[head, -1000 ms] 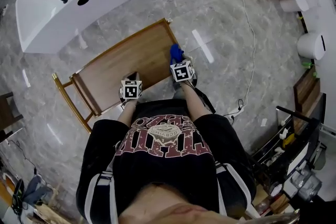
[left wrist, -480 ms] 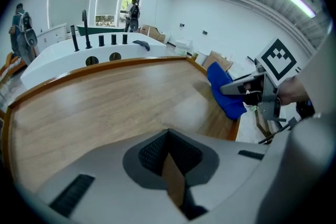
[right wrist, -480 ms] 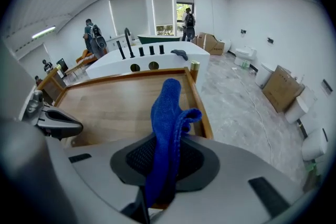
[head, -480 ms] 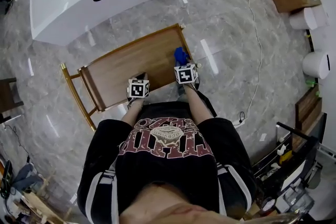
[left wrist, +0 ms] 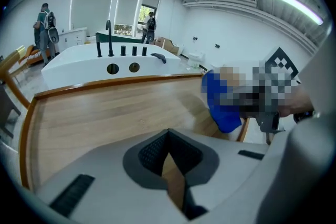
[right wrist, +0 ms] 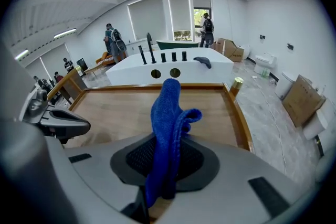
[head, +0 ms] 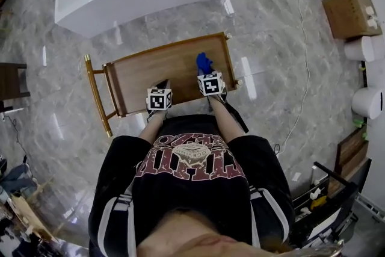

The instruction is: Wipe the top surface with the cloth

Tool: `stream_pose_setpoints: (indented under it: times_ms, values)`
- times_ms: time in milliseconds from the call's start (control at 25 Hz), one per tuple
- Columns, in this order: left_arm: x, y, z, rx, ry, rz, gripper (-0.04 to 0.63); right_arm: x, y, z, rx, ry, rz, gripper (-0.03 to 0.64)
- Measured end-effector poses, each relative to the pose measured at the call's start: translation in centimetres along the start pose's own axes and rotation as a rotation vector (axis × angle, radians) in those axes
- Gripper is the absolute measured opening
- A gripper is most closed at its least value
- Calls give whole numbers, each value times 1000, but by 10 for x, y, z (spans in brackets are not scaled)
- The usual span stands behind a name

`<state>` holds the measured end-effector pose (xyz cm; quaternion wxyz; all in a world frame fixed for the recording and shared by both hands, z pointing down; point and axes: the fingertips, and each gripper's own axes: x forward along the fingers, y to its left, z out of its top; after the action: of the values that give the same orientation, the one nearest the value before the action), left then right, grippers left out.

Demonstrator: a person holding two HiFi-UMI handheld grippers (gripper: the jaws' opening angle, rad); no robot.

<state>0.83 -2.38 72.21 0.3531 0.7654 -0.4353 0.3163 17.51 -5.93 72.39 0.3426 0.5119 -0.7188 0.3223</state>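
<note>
Marble flooring (head: 271,39) is surrounding the wooden top (head: 162,66), with a white tub (head: 96,3) standing beyond it. The right gripper (right wrist: 167,165) is clamping the blue cloth (right wrist: 167,107), which is rising from between its fingers and flopping over ahead of them, above the top's right part. The left gripper (left wrist: 170,168) is sitting closed and empty, with bare wood lying ahead of its fingers. Wiping is, by my reading, only beginning. The next move is calling for pressing the cloth flat onto the wood ahead of the fingers and sweeping it across.

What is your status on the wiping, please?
Right gripper shut on blue cloth, over wooden top's right side. Left gripper shut, empty, at near edge. Nothing else on the top.
</note>
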Motion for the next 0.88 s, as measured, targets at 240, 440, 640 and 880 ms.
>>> stream_pose_setpoints:
  times_ms: [240,440,640,880]
  values:
    - [-17,10,7,23,-51,37,46,3,42,17,-95,-26,83,86]
    - [-29,6,29,56,-115,44,46,0,69,37,-128,-75,150,86]
    - [-48,5,53,61,-200,60,46,-18,90,65,-141,-164,187,86]
    - [-76,4,82,60,-307,76,46,-44,107,100,-167,-272,228,86]
